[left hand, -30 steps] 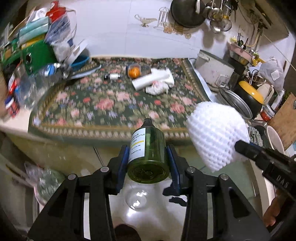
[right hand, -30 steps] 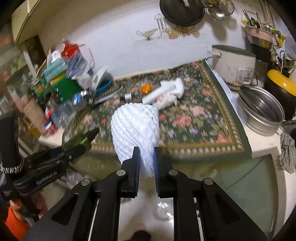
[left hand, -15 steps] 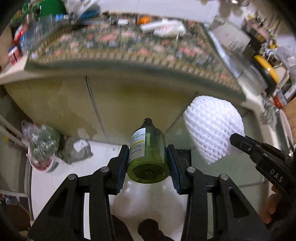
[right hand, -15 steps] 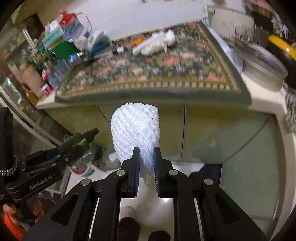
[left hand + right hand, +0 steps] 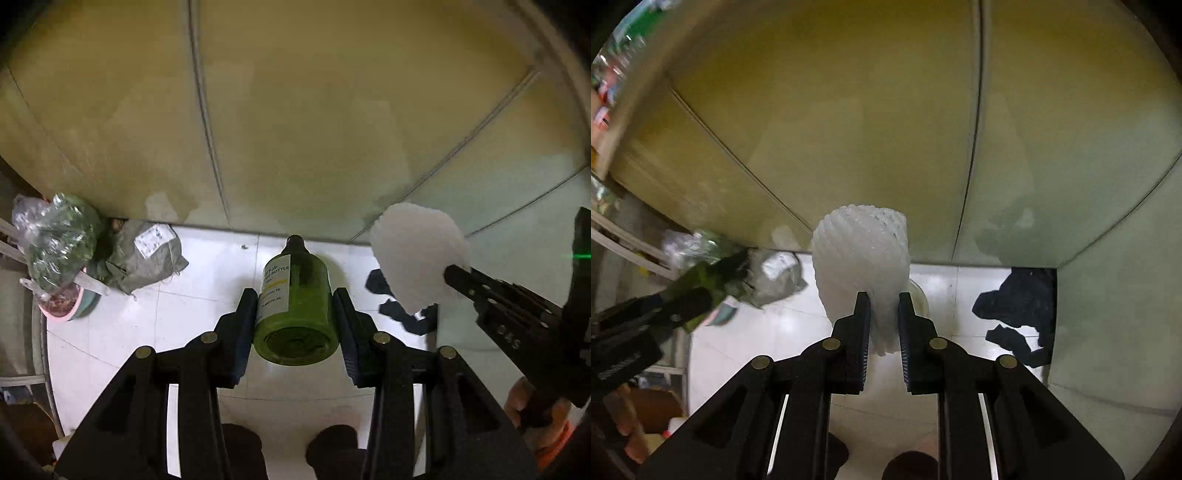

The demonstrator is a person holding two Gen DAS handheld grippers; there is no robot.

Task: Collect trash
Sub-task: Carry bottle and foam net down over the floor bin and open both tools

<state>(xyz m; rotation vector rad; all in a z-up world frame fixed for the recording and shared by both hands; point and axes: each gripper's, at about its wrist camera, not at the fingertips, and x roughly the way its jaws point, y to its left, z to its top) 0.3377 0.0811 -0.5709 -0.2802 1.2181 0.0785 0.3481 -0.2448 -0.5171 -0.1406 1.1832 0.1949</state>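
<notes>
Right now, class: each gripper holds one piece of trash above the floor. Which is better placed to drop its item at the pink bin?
Left. The left gripper holds the green bottle on the side nearer the pink bin. The right gripper, holding the white foam net, is farther away.

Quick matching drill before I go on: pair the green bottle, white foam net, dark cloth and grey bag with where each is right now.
Things:
1. green bottle
2. white foam net
3. dark cloth
4. grey bag

Places:
A. on the floor tiles, in the right corner by the cabinet
B. clamped in the right gripper
C. on the floor at the left, beside a pink tub
D. clamped in the left gripper

Pairs: 1-D, 2-B, 3-A, 4-C
</notes>
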